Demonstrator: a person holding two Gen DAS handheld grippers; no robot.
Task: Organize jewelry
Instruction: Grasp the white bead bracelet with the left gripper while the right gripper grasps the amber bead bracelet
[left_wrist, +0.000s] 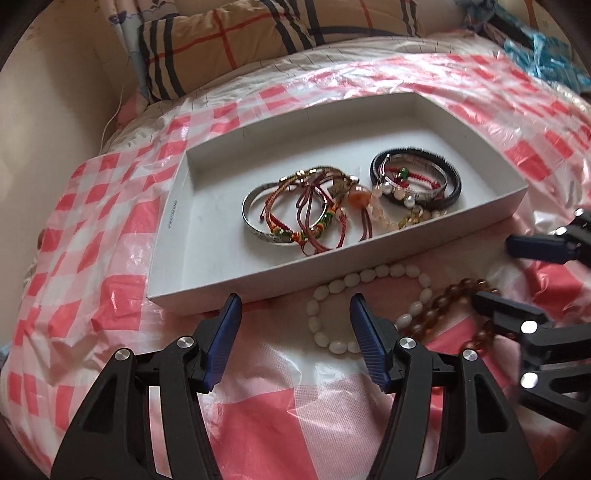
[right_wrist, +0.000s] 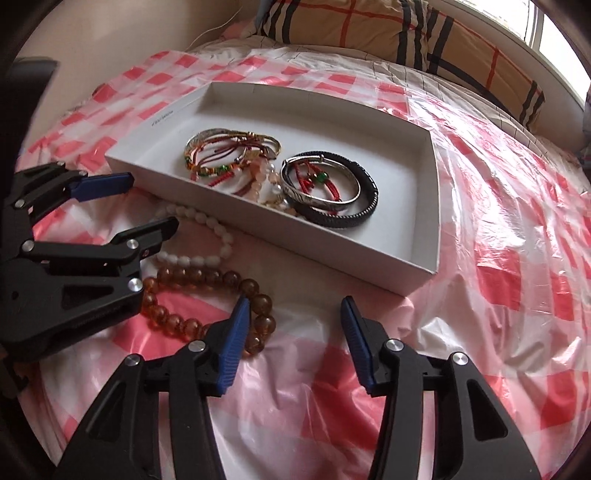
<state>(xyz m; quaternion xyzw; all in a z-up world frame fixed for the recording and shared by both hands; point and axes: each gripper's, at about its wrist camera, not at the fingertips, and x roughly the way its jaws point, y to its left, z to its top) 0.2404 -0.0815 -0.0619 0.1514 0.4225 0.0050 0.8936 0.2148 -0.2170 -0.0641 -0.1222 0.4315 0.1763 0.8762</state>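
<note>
A white shallow box (left_wrist: 369, 254) (right_wrist: 436, 206) lies on the bed and holds several bracelets: a silver bangle with red cords (left_wrist: 255, 225) (right_wrist: 207, 142) and a black band with a silver bangle (left_wrist: 454, 184) (right_wrist: 365, 206). A white bead bracelet (left_wrist: 332, 288) (right_wrist: 207, 258) and an amber bead bracelet (left_wrist: 443, 299) (right_wrist: 207, 325) lie on the sheet in front of the box. My left gripper (left_wrist: 293, 302) (right_wrist: 151, 203) is open, just before the white beads. My right gripper (right_wrist: 291, 310) (left_wrist: 495, 269) is open, its left finger beside the amber beads.
A pink-and-white checked plastic sheet (left_wrist: 92, 236) (right_wrist: 517, 258) covers the bed. A plaid pillow (left_wrist: 236, 44) (right_wrist: 424, 33) lies behind the box. A blue plastic bag (left_wrist: 554, 62) sits at the far right.
</note>
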